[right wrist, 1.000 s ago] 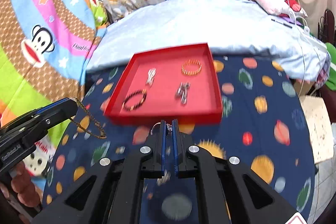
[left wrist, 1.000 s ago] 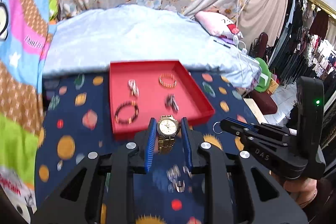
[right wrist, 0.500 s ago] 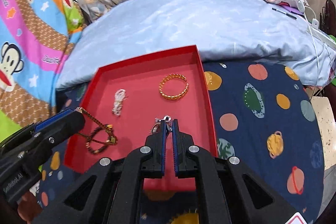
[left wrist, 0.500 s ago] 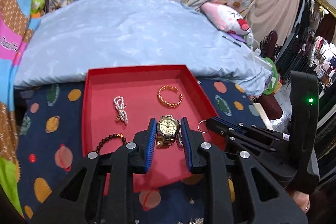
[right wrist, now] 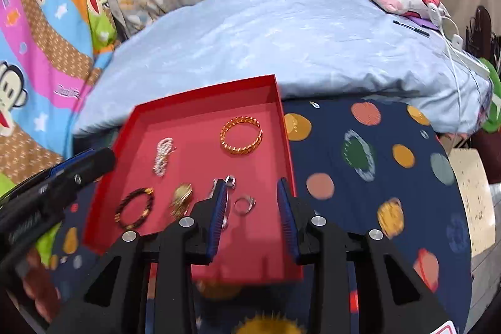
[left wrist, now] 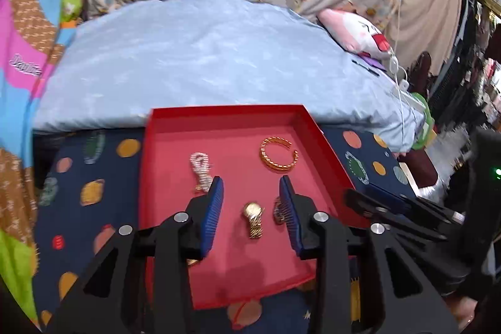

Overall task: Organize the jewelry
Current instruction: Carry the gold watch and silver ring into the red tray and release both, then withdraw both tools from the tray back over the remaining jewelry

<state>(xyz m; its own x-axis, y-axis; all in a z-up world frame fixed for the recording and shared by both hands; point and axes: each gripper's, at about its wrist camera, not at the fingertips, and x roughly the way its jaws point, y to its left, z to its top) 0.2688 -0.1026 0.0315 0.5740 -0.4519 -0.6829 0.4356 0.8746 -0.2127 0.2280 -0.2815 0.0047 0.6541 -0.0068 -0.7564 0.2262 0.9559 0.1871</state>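
A red tray [left wrist: 175, 127] [right wrist: 281, 102] lies on a dark planet-print cloth. In it are a gold bangle [left wrist: 278, 154] [right wrist: 241, 135], a pearl piece [left wrist: 202, 171] [right wrist: 162, 155], a dark bead bracelet [right wrist: 134, 207], a gold watch [left wrist: 254, 219] [right wrist: 181, 197] and a silver key ring [right wrist: 244, 204]. My left gripper [left wrist: 250, 193] is open and empty above the watch. My right gripper [right wrist: 250, 193] is open and empty above the key ring. Each gripper also shows in the other's view, the right one [left wrist: 391, 208] and the left one [right wrist: 62, 177].
The planet-print cloth [right wrist: 360, 177] spreads right of the tray. A light blue blanket [left wrist: 203, 58] lies behind the tray, with a pink pillow [left wrist: 353, 33] and white cables at the far right. Colourful cartoon fabric [right wrist: 37, 46] hangs at the left.
Both grippers moved over the tray and opened. The watch dropped from the left gripper and the key ring from the right; both now lie in the tray.
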